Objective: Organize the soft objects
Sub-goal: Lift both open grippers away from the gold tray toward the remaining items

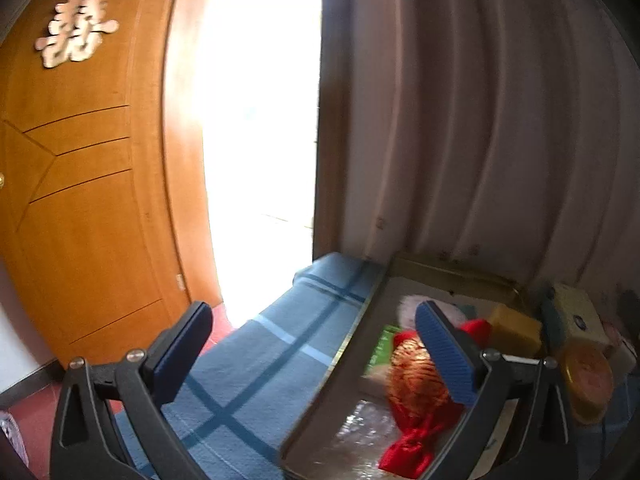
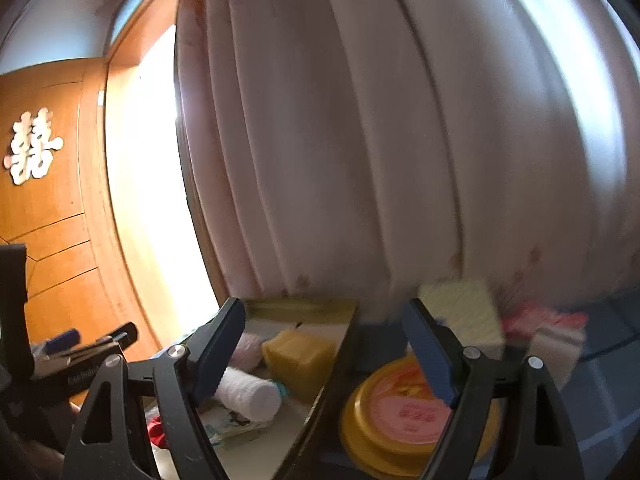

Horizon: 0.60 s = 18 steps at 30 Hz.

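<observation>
A cardboard box (image 1: 320, 412) sits on a blue checked bed. Inside lie a red and gold drawstring pouch (image 1: 416, 384), a pink fluffy item (image 1: 412, 308), a yellow sponge block (image 1: 514, 330) and a green packet (image 1: 380, 350). My left gripper (image 1: 316, 344) is open and empty, above the box's left edge. In the right wrist view the box (image 2: 340, 356) holds the yellow sponge (image 2: 298, 356) and a rolled white towel (image 2: 250, 394). My right gripper (image 2: 324, 352) is open and empty above the box's right wall.
A yellow round lidded container (image 2: 404, 412) stands right of the box, with a pale yellow sponge (image 2: 464, 316) and a pink-and-white item (image 2: 548, 328) behind. Pink curtains (image 2: 360, 140) hang behind. A wooden door (image 1: 80, 180) stands open at left beside the bright doorway.
</observation>
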Available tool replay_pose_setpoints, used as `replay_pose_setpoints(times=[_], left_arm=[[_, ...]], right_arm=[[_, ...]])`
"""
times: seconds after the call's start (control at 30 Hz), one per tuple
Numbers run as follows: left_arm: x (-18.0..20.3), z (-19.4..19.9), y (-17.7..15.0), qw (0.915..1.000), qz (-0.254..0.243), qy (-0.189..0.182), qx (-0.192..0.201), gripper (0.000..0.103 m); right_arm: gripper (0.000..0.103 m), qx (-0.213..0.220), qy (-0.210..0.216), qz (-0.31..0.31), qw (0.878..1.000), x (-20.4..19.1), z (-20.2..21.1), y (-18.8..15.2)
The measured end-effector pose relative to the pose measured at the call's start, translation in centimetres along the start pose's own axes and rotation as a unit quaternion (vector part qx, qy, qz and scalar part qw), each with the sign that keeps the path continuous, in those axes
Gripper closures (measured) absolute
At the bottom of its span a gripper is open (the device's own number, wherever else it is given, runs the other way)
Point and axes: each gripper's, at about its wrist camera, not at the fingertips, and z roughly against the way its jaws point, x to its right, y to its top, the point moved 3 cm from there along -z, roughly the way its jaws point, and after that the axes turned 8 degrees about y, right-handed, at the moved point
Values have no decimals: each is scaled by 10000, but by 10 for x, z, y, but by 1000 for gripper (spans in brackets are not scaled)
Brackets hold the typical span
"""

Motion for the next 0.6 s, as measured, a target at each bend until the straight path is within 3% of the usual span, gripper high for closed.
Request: replay_pose_setpoints(times=[0.13, 0.27, 0.43, 0.6], left_arm=[[4, 11, -3, 9990, 159, -375, 167, 0], [25, 22, -10, 9982, -39, -443, 406, 0], [40, 28, -21, 9969, 29, -723, 292, 0], [51, 29, -30, 9972, -69, -700, 239, 0]], right_arm=[[21, 417, -402, 550, 9968, -2, 17, 7], [20, 231, -440, 694, 9964, -1, 12, 3], [20, 168, -467, 707, 9963, 4, 17, 2], [20, 91, -590, 599, 9964, 18, 20, 2]])
